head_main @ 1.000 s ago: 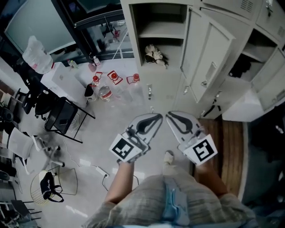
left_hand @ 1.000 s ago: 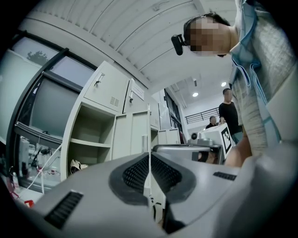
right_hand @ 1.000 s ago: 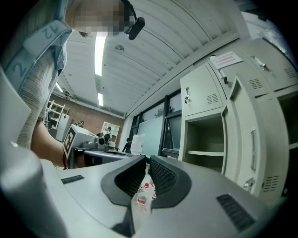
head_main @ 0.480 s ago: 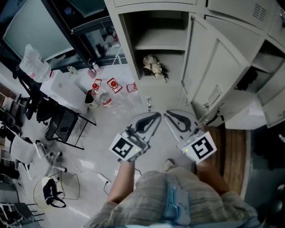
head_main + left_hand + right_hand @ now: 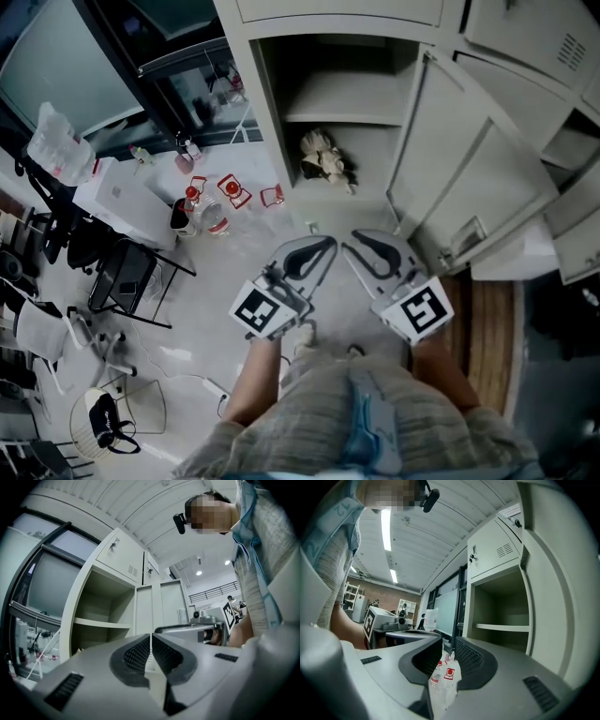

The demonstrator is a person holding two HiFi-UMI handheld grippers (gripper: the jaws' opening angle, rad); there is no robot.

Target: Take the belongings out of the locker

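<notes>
Lying in the lower compartment of the open locker [image 5: 247,89], below the shelf [image 5: 349,97]: a pale crumpled bundle [image 5: 325,157], possibly cloth, too small to identify. Judged at approach step, with left tongs [image 5: 328,245] pressed tip to tip and right tongs [image 5: 351,247] parted narrowly, both empty. Next: advance low, widen, close on bundle, avoid door [image 5: 478,178]. Leftward over pale floor [image 5: 239,248]: bottles [image 5: 217,195], white tabletop [image 5: 122,199], black chair [image 5: 131,267].

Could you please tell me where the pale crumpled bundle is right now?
In the head view, the pale crumpled bundle lies top centre, inside the open grey metal locker, in its lower compartment just below the shelf.
</notes>
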